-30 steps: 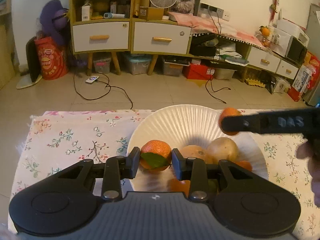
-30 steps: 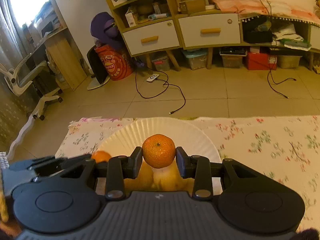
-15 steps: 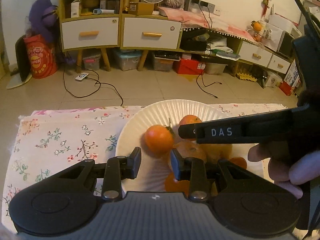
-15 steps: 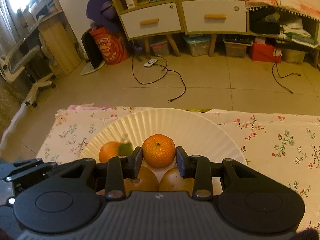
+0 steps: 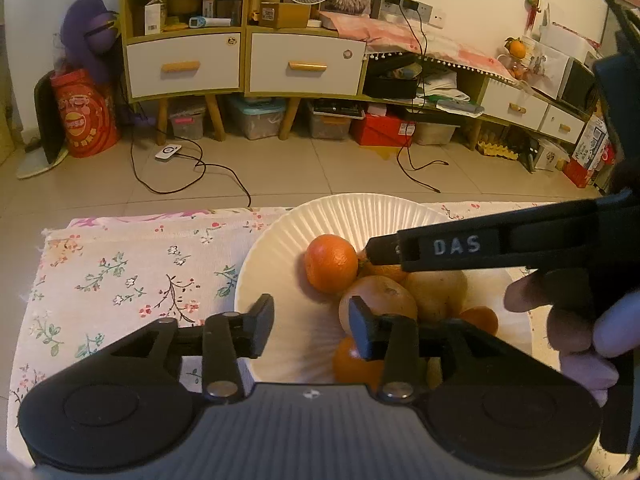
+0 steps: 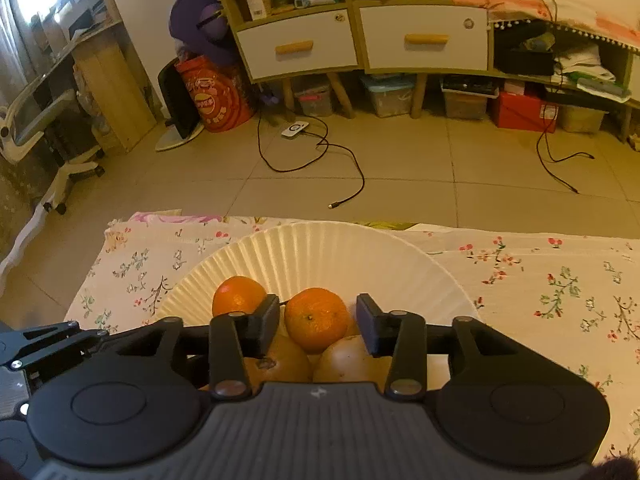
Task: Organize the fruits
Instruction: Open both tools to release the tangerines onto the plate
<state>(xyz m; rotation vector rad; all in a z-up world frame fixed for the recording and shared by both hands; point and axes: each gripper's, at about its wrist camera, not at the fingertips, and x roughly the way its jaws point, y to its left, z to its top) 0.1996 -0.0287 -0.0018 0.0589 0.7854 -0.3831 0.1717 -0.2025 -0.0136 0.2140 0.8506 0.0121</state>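
A white fluted plate (image 5: 360, 210) (image 6: 320, 248) on the floral cloth holds several fruits. My left gripper (image 5: 311, 330) hangs over its near side, jaws opening, nothing between them. A mandarin (image 5: 331, 263) lies just ahead of it, against two yellow-brown fruits (image 5: 378, 304). My right gripper (image 6: 317, 322) is also opening. A second mandarin (image 6: 317, 318) sits between its pads with a small gap on each side, resting on the brown fruits (image 6: 348, 360). The first mandarin (image 6: 238, 296) lies to its left. One right finger (image 5: 452, 246) reaches in from the right.
The floral cloth (image 5: 120, 272) (image 6: 540, 280) covers the table, whose far edge runs just behind the plate. A person's hand (image 5: 580, 320) holds the right gripper. Beyond lie a tiled floor with cables (image 6: 320, 152) and white-drawered cabinets (image 5: 304, 64).
My left gripper let go of its mandarin, which now lies on the plate ahead. My right gripper lowered its mandarin onto the pile, and its pads have parted from it.
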